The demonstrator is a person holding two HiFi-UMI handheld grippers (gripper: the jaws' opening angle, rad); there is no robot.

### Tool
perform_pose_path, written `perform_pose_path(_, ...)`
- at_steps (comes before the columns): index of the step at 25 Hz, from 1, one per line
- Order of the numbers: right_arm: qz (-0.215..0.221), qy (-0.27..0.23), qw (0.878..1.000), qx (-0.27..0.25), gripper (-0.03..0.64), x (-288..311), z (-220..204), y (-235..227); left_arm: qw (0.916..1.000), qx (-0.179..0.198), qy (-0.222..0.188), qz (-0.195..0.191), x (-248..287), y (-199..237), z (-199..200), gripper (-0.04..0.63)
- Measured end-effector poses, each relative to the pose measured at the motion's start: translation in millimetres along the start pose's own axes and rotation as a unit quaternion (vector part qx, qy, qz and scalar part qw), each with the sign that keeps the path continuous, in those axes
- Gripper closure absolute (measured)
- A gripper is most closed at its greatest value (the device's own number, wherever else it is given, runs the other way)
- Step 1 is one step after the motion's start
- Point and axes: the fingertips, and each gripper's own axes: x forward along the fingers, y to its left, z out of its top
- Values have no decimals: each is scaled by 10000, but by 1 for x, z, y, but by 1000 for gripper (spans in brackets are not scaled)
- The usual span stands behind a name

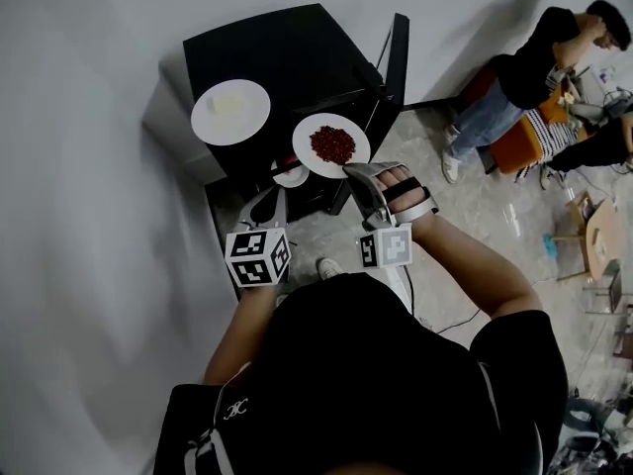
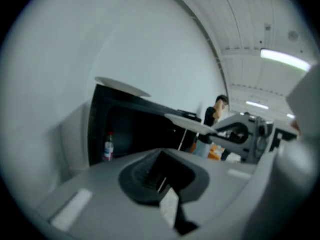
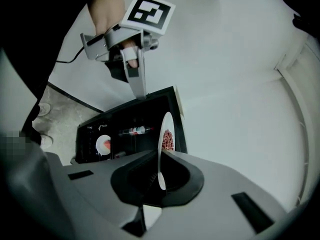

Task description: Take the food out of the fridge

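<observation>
While your right gripper (image 1: 350, 173) pinches the red-food plate (image 1: 330, 144) and your left gripper (image 2: 161, 183) is closed empty, a pale-food plate (image 1: 229, 113) tops the fridge (image 1: 297, 52) and a small plate (image 3: 103, 144) waits inside.

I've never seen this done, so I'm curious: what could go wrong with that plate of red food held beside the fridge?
1. The right gripper holds the plate of red food by its rim alone, so it could tilt and spill.
2. That plate hangs close to the fridge and its open door; a swing might knock it.
3. Setting it on top could bump the other plate there.
</observation>
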Motion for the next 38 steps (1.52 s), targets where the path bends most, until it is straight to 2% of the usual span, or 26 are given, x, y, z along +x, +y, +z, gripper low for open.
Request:
perform_pose_path(8, -447, 158, 9986, -227, 607, -24, 8, -65, 9996, 58, 121, -262, 2, -16, -9, 597)
perform_pose_path(15, -467, 357, 9959, -688, 607, 27, -2, -89, 9999, -75, 46, 53, -16, 7, -13, 597)
perform_pose_path(27, -216, 304, 9951, -918, 606, 105, 8, -87, 9969, -312, -97, 713, -40, 43, -11, 597)
perform_pose_path(34, -233, 318, 9949, -927, 606, 118, -3, -79, 9960, -387, -36, 805, -40, 42, -17, 595)
perform_pose_path(37, -61, 121, 9976, -679, 601, 116, 0, -78, 9961, -386, 0, 789, -38, 40, -18, 597)
perform_pose_path(38, 30, 56, 9983, -581, 576, 115, 1, -78, 9963, -379, 16, 777, -36, 39, -18, 597)
